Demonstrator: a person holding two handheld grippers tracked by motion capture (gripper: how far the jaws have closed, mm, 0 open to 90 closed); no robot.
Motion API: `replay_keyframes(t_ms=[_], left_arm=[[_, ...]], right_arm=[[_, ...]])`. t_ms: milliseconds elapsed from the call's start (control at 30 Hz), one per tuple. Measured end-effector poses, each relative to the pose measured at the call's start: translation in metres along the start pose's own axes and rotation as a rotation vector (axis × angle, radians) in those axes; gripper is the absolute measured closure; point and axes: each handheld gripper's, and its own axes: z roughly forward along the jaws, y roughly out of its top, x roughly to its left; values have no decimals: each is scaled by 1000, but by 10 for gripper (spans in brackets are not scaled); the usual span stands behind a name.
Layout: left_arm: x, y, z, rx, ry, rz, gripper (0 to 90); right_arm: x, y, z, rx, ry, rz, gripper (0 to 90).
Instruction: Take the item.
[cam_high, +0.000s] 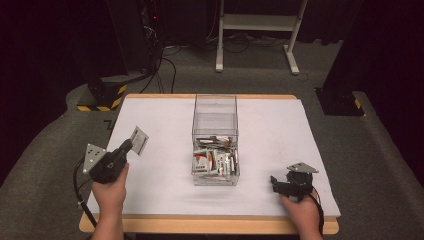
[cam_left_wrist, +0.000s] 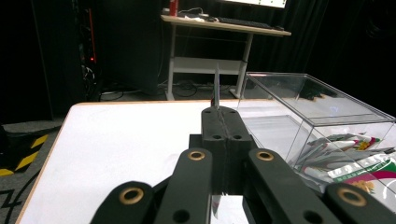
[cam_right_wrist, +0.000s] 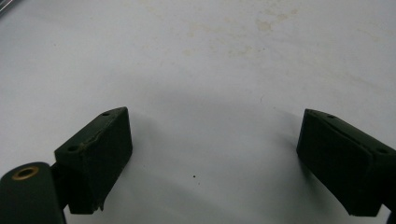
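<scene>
Black jaws of the left gripper (cam_left_wrist: 223, 122) are seen closest of all, pressed tight together on a thin packet (cam_left_wrist: 216, 86). The packet is held by its edge and stands up straight between the jaws. From the high view, the same left gripper (cam_high: 131, 145) is found to the left of the clear box (cam_high: 215, 107), well apart from it, with the flat packet (cam_high: 138, 140) sticking out at its tip, above the white table (cam_high: 165, 125).

More packets (cam_high: 215, 161) like this one are piled in the near half of the clear box. The far half of the box looks bare.

The right gripper (cam_high: 275, 184) is rested on the table to the right of the clear box and nearer the person. Its jaws are spread wide in the right gripper view, and nothing is held between them.

It looks as if the packet is being carried away from the clear box to be set down on the table. To do this well, the packet should be brought low and tipped flat before the jaws are opened. If it is let go while it stands on its edge, it could fall over and slide. The jaws should be opened slowly, so the packet is not flicked away.
</scene>
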Motion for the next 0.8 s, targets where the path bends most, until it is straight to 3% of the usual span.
replay_keyframes(t_ms=[800], left_arm=[[21, -29, 26, 95, 76, -6, 900]], right_arm=[[0, 0, 0, 0, 0, 0, 102]])
